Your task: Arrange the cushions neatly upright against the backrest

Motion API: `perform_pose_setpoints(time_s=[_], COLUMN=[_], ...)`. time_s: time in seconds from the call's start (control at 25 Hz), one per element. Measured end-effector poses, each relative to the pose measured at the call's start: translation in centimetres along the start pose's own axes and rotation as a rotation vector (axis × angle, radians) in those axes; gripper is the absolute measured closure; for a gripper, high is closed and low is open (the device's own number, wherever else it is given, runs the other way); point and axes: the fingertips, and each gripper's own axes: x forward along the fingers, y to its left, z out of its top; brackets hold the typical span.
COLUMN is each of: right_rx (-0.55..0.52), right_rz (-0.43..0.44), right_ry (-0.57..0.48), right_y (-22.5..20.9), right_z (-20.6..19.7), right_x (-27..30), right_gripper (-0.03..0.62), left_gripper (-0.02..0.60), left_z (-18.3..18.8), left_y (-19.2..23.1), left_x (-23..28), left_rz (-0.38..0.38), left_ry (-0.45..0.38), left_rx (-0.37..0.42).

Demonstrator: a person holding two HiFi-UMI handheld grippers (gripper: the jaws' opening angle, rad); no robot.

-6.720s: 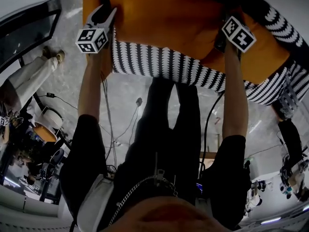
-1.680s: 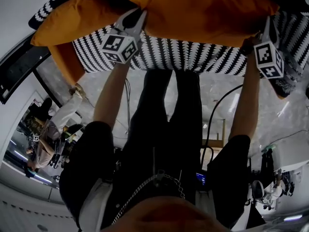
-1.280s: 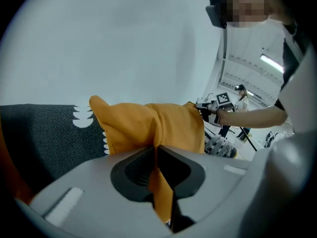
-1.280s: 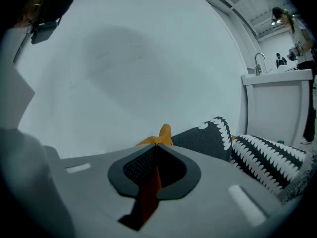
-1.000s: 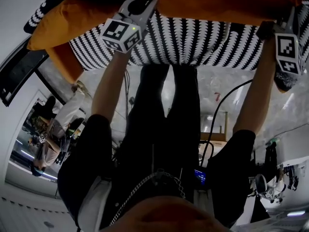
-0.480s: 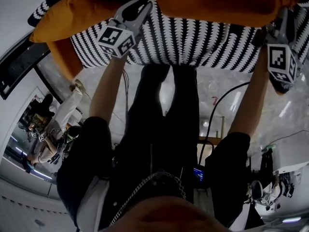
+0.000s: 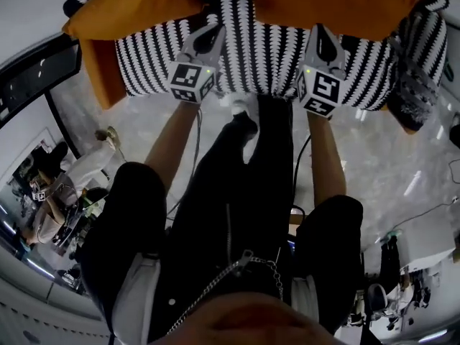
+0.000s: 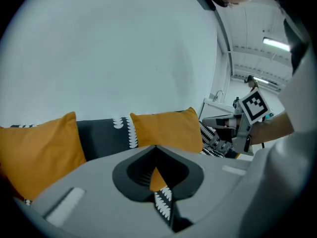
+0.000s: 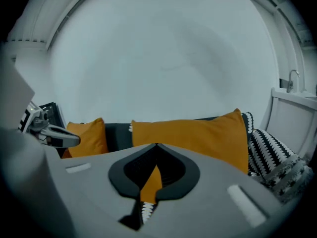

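Black-white patterned sofa [image 7: 273, 63]. Two orange cushions [image 9: 193, 133] [image 9: 86, 135] stand upright against its backrest, side by side. Left gripper [image 7: 212, 29] and right gripper [image 7: 321, 31] hang over the seat front, clear of the cushions. Both sets of fingers have just closed together, nothing between.

Dim, fisheye-bent frames here.
Head view runs dark with black corners and glare streaks on the glossy floor [image 7: 402, 178]; a ceiling strip light [image 8: 276, 44] burns bright in the left gripper view; left tongs [image 8: 156, 148] and right tongs [image 9: 156, 145] look soft up close.
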Motion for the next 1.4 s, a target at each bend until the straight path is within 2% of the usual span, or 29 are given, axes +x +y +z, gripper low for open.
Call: perform_pose_setpoints(time_s=[0.16,0.28,0.44,0.64,0.76,0.88,1.12,1.4], right_rx=[-0.003,0.012,0.044,0.014,0.019,0.027,-0.025,-0.046], right_rz=[0.055,0.064,0.038,0.088,0.112,0.136,0.152,0.168], right_ry=[0.005,0.012,0.013,0.035,0.069,0.093,0.096,0.062], right_y=[7.3,11.6,16.2,22.9,25.8,28.2,32.3,33.9], right_z=[-0.4,-1.0,-1.5,-1.2,-2.1,-2.3,-2.8,-2.2], right_x=[-4.4,-8.5,-14.8,-23.2,-28.4,-31.9,-36.9,-37.5], right_gripper=[0.592,0.592,0.592,0.592,0.592,0.592,0.592,0.592], left_gripper=[0.571,0.571,0.571,0.571,0.571,0.571,0.571,0.571], left_z=[-0.6,-0.8,-1.2,-1.8,-2.7,-2.7,-3.6,-3.7], left_y=[-0.8,-1.7,-3.3,-5.2,-7.1,-8.2,-10.5,-9.8], left_x=[-6.0,-11.4,-19.4,-29.1,-33.5,-36.5,-41.5,-43.5], left_rz=[0.049,0.073,0.106,0.138,0.126,0.122,0.129,0.157], left_ry=[-0.029,-0.061,-0.090,-0.092,-0.091,-0.111,-0.096,-0.116], left_rx=[-0.014,-0.006,0.014,0.010,-0.022,-0.040,-0.052,-0.039])
